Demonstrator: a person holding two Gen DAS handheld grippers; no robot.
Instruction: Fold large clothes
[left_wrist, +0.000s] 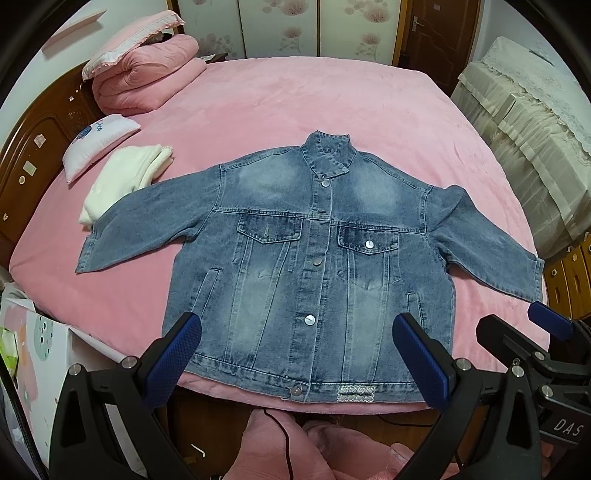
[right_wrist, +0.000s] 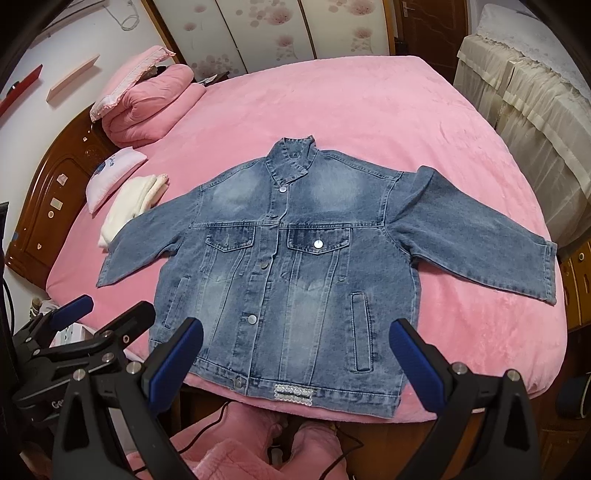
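Left-wrist view. The left gripper (left_wrist: 297, 354) is hovering above the near edge of the bed (left_wrist: 369, 110), its blue-padded jaws standing wide apart and holding nothing. Left of the left jaw, a white printed box (left_wrist: 40, 339) is sitting beside the bed. Beyond that jaw, a folded white cloth (left_wrist: 122, 181) is lying next to a small white cushion (left_wrist: 99, 142), and a rolled pink quilt (left_wrist: 147, 81) is resting farther back near the wooden headboard (left_wrist: 33, 158). Between and ahead of the jaws, the denim jacket (left_wrist: 306, 240) is lying flat, front side up and buttoned, collar pointing away, hem nearest the jaws and overhanging the bed edge slightly. Both sleeves are spreading outward; the left sleeve's cuff is lying just beside the white cloth. Right of the right jaw, the right gripper (left_wrist: 524, 325) is showing at the frame edge, its jaws parted and gripping nothing. Farther right, a lace-draped cabinet (left_wrist: 535, 110) is standing.

Right-wrist view. The left gripper (right_wrist: 107, 306) is appearing left of the left jaw, jaws parted. The right gripper (right_wrist: 295, 354) is hovering with its jaws wide apart and unloaded. The denim jacket (right_wrist: 295, 240) is filling the space between and beyond them, its hem patch lying just ahead of the gap. The bed (right_wrist: 332, 103) is extending behind, with the rolled pink quilt (right_wrist: 147, 107) at far left.
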